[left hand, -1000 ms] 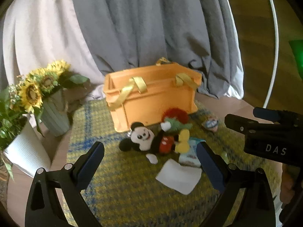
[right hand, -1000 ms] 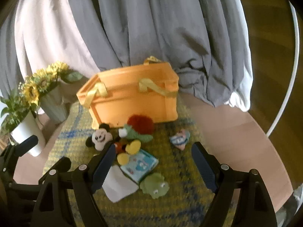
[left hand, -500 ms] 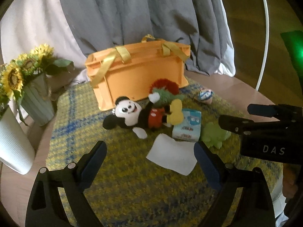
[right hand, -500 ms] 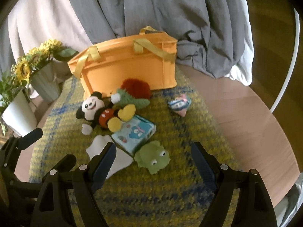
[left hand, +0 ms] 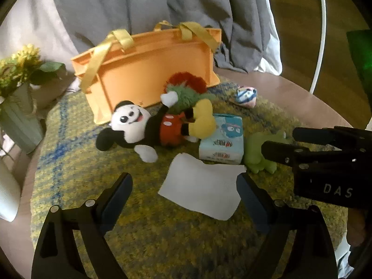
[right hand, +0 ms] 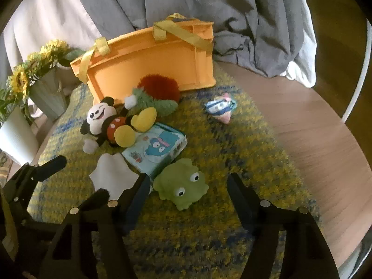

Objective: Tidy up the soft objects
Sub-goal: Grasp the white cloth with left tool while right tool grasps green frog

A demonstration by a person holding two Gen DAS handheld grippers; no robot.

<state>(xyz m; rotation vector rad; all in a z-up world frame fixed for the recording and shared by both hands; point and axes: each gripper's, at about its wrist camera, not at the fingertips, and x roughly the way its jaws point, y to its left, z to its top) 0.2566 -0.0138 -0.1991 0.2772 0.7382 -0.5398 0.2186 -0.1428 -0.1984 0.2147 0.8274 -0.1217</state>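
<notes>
An orange bin (left hand: 148,69) (right hand: 148,60) with yellow handles stands at the back of a yellow-blue mat. In front lie a Mickey plush (left hand: 141,125) (right hand: 109,123), a green and red plush (left hand: 186,90) (right hand: 158,93), a tissue pack (left hand: 223,139) (right hand: 155,148), a white cloth (left hand: 202,188) (right hand: 111,176), a green frog toy (right hand: 183,186) (left hand: 258,155) and a small striped toy (left hand: 245,94) (right hand: 220,107). My left gripper (left hand: 186,197) is open, just short of the white cloth. My right gripper (right hand: 188,193) is open, its fingers either side of the frog.
Sunflowers in a ribbed vase (right hand: 46,93) (left hand: 18,121) and a white pot (right hand: 16,137) stand at the left of the round wooden table (right hand: 313,139). Grey and white drapes (right hand: 209,4) hang behind the bin. A white hoop (left hand: 320,34) stands on the right.
Both grippers have moved forward and down towards the objects. The right gripper now flanks the frog and the left is near the white cloth. Both stay open.
</notes>
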